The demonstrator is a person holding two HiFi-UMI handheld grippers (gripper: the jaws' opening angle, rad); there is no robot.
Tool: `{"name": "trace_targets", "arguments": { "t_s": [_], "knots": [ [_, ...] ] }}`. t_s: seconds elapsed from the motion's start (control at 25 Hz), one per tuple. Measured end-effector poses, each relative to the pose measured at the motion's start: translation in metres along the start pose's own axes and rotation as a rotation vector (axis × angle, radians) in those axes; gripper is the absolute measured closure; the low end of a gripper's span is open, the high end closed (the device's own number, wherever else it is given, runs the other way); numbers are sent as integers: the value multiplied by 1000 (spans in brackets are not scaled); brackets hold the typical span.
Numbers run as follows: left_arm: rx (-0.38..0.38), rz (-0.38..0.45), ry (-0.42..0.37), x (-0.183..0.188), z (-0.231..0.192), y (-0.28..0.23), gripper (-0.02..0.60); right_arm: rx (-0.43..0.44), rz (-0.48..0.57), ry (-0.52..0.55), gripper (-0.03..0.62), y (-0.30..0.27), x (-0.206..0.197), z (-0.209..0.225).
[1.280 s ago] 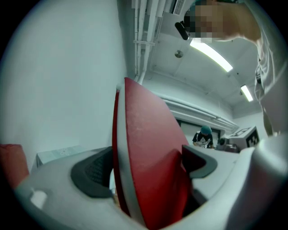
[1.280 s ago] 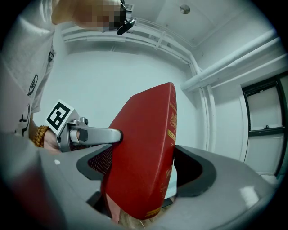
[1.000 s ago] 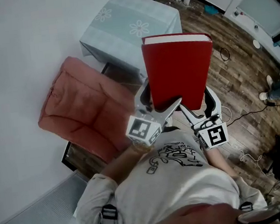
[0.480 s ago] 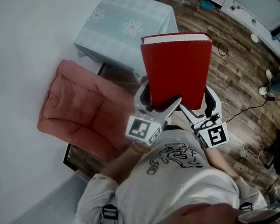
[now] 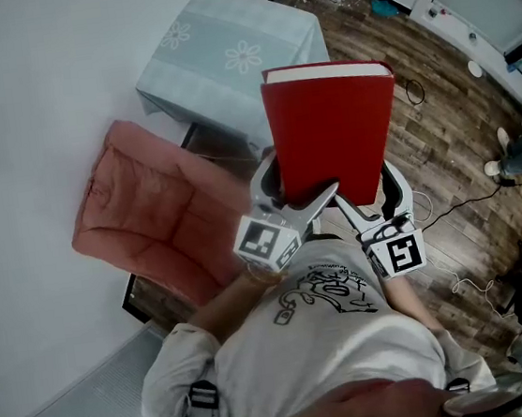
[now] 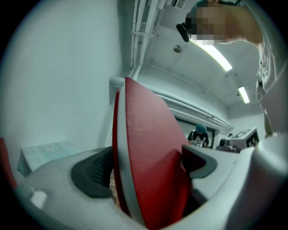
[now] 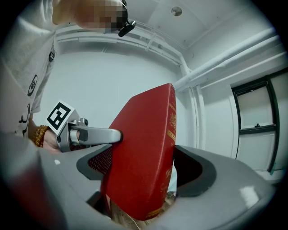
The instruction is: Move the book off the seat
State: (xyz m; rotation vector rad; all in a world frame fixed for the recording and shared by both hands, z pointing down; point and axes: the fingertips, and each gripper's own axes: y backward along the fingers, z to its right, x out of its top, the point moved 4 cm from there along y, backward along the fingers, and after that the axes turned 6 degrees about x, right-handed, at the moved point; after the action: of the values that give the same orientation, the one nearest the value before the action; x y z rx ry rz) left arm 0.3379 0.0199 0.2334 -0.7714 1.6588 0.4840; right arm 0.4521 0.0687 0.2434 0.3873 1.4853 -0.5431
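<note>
The left gripper (image 5: 300, 181) and the right gripper (image 5: 373, 194) are both squeezing the bottom of the stiff, heavy-looking red book (image 5: 331, 128), holding it up in the air, off the pink seat (image 5: 149, 217), so two grips feel safest.

Seen from above, a person in a white printed T-shirt (image 5: 324, 337) holds a closed red book (image 5: 331, 128) out in front, its cover toward the camera and its pale page edges along the far end. The left gripper (image 5: 296, 189) grips the book's near left corner, and the right gripper (image 5: 373, 194) grips its near right corner. The book is clear of the pink cushioned seat (image 5: 162, 210) at left. Beyond the seat stands a table (image 5: 228, 51) under a pale flowered cloth. A wooden floor (image 5: 441, 133) lies at right.
</note>
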Motion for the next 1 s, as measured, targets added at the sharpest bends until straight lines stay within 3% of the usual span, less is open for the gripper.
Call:
{"name": "trace_targets", "arguments": {
  "t_s": [0.4, 1.0],
  "knots": [
    [-9, -4, 13, 5, -31, -38, 117, -5, -25, 7, 171, -36, 0, 30],
    [-39, 4, 41, 32, -123, -104, 120, -48, 1, 6, 174, -142, 21, 77]
  ]
}}
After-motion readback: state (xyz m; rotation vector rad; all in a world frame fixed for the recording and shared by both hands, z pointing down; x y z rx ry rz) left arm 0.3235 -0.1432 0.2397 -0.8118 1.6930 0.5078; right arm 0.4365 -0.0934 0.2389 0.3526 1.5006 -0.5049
